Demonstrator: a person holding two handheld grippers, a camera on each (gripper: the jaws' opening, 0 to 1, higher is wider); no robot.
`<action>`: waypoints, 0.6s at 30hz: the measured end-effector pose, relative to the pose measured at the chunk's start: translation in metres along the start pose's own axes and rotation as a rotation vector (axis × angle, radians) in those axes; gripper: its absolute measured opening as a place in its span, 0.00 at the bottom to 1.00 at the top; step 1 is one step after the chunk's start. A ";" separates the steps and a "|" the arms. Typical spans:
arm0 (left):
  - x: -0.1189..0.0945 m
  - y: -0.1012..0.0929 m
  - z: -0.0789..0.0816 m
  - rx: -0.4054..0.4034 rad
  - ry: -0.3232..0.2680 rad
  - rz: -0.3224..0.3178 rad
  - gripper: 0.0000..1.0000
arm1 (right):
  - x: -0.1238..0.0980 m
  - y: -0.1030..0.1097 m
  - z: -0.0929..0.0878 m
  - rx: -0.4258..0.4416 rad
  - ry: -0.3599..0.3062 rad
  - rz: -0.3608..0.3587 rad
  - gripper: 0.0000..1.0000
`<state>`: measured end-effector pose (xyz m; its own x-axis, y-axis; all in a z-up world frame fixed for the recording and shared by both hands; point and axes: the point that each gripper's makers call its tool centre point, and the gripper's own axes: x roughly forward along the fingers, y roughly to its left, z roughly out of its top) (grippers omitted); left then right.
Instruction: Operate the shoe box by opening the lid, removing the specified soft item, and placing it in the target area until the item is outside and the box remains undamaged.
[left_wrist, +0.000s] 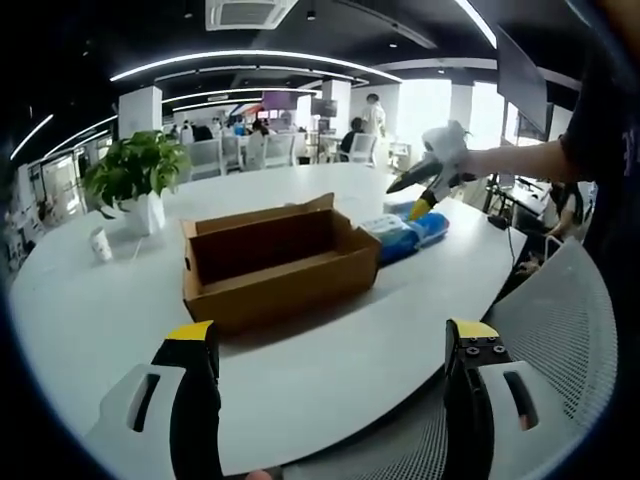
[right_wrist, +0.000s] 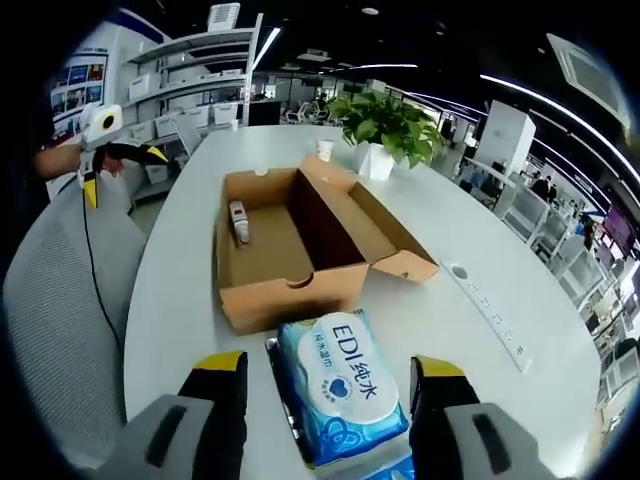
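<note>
On the white oval table (left_wrist: 90, 320), open cardboard box (left_wrist: 270, 260), potted plant (left_wrist: 135, 180) behind.

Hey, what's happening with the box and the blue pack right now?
Both tools open, left, right. Shoe box open on table. Wipes pack outside, between right tool's jaws. Nothing in the way.

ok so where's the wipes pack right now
In the right gripper view the wipes pack lies on the white table, outside the open cardboard box and against its near wall, between the right gripper fingers.
</note>
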<state>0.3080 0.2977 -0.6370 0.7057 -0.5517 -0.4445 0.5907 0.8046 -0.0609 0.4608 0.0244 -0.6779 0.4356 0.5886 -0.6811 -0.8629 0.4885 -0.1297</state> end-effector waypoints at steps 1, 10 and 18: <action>0.000 0.000 0.000 0.000 0.000 0.000 0.93 | 0.001 0.000 0.001 -0.001 -0.002 0.001 0.64; 0.000 0.000 -0.001 0.003 0.003 0.000 0.93 | 0.010 0.005 0.011 -0.015 -0.022 0.021 0.64; 0.000 0.001 -0.001 0.004 0.004 0.002 0.93 | 0.020 0.009 0.020 -0.037 -0.031 0.046 0.63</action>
<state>0.3079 0.2988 -0.6382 0.7053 -0.5492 -0.4481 0.5910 0.8047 -0.0561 0.4673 0.0536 -0.6785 0.4029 0.6298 -0.6642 -0.8907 0.4367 -0.1262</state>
